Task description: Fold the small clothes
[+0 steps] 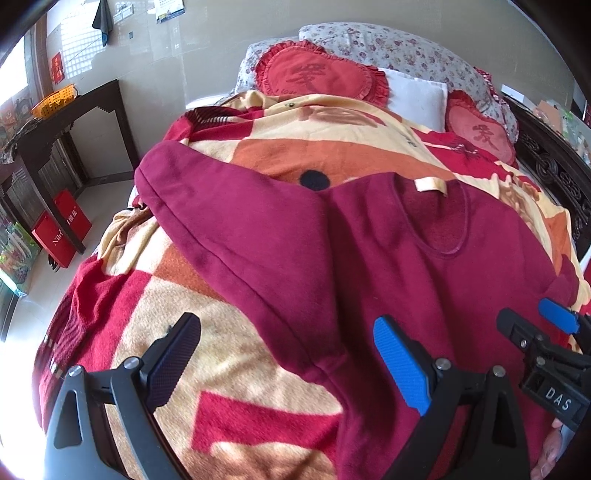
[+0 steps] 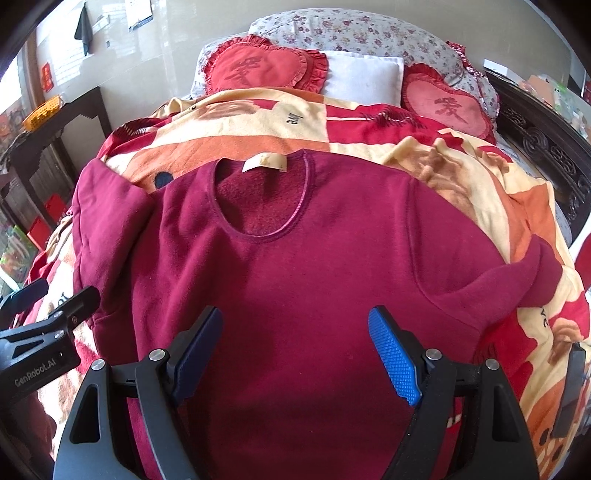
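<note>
A dark red fleece sweater (image 2: pixel 303 266) lies face up on the patterned blanket (image 2: pixel 461 173), its neckline with a cream label (image 2: pixel 264 162) toward the pillows. Its left sleeve (image 1: pixel 236 229) stretches out toward the bed's left side. The right sleeve (image 2: pixel 532 273) bends along the right side. My left gripper (image 1: pixel 288 347) is open above the sleeve's underarm and the blanket, nothing between its fingers. My right gripper (image 2: pixel 295 339) is open over the sweater's chest, also holding nothing. The right gripper (image 1: pixel 554 332) shows at the left wrist view's right edge.
Two red heart cushions (image 2: pixel 258 66), a white pillow (image 2: pixel 364 77) and a floral pillow (image 2: pixel 351 29) lie at the bed's head. A dark wooden side table (image 1: pixel 66 122) with an orange basket (image 1: pixel 55 99) and red boxes (image 1: pixel 61 229) stand to the left. A carved headboard (image 2: pixel 546 147) runs along the right.
</note>
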The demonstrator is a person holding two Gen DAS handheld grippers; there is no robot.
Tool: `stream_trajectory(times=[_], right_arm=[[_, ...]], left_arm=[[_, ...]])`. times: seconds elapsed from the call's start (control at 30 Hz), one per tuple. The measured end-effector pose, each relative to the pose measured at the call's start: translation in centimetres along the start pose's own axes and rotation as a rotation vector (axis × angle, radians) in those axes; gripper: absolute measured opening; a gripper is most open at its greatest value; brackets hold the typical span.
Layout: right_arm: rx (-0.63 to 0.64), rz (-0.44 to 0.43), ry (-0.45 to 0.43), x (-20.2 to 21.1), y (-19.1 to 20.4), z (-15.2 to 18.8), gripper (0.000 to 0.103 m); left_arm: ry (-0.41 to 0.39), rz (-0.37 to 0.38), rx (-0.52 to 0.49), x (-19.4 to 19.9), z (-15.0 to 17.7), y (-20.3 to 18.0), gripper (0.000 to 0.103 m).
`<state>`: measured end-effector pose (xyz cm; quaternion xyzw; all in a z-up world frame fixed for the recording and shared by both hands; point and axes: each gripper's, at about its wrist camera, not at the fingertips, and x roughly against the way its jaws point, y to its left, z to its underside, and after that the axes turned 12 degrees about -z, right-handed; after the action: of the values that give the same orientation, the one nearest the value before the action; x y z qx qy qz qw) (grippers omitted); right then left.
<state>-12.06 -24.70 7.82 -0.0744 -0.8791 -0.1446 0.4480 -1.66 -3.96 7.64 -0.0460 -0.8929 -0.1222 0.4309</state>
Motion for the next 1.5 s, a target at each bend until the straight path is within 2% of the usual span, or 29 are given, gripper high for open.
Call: stream_trajectory(times=[0.17,0.4,0.63,0.77,0.8,0.87,0.93,0.97,1.03,1.13,1.23,1.4,1.5], right_arm=[[0.014,-0.017,0.015,-0.9,0.7,-0.3,0.064],[0.034,-0.044,0.033,-1.9,1.5,-0.5,0.064],[0.051,-0.066,0.066,-2.9,1.8,-0.3,0.064],[0.048,-0.08,0.071,-3.2,2.0,-0.4,0.064],[0.048,-0.084,0.072,-3.3,2.0,-0.4,0.064],[0.051,-0.088,0.075,-3.5,2.1,-0.5,0.064],[0.057,-0.084,0.076,-3.6,2.1,-0.6,0.064],[0.058,-0.082,0.077,-3.7,2.1,-0.6,0.064],[0.055,-0.079,0.075,-3.7,1.9,-0.7,0.064],[0.039,-0.081,0.072,-3.5,1.3,-0.7,0.064],[0.021,-0.087,0.061,-3.1,0.9,-0.7,0.064],[0.009,-0.099,0.034,-1.8,0.5,-0.7,0.064],[-0.006,-0.092,0.003,-0.3,-0.3,-0.7,0.064]], left_arm=[[0.025,-0.015,0.052,-2.0,-1.6,2.8,0.097],[0.109,-0.038,0.217,-8.0,-5.6,9.8,0.097],[0.15,-0.023,0.393,-14.4,-10.5,16.6,0.081],[0.162,-0.029,0.471,-17.6,-12.3,19.0,0.079],[0.168,-0.018,0.484,-18.3,-12.6,19.3,0.075],[0.176,0.012,0.492,-19.5,-13.1,19.3,0.059],[0.164,0.05,0.472,-19.9,-13.5,19.1,0.026],[0.154,0.049,0.458,-19.8,-13.6,19.0,0.024],[0.12,0.008,0.43,-18.9,-13.8,18.8,0.012],[0.066,0.02,0.447,-16.6,-14.0,19.6,0.011],[0.014,0.03,0.424,-13.3,-14.0,19.7,0.009],[-0.071,0.121,0.309,-5.9,-14.1,16.1,0.006],[-0.129,0.257,0.208,-0.2,-13.7,11.6,0.005]])
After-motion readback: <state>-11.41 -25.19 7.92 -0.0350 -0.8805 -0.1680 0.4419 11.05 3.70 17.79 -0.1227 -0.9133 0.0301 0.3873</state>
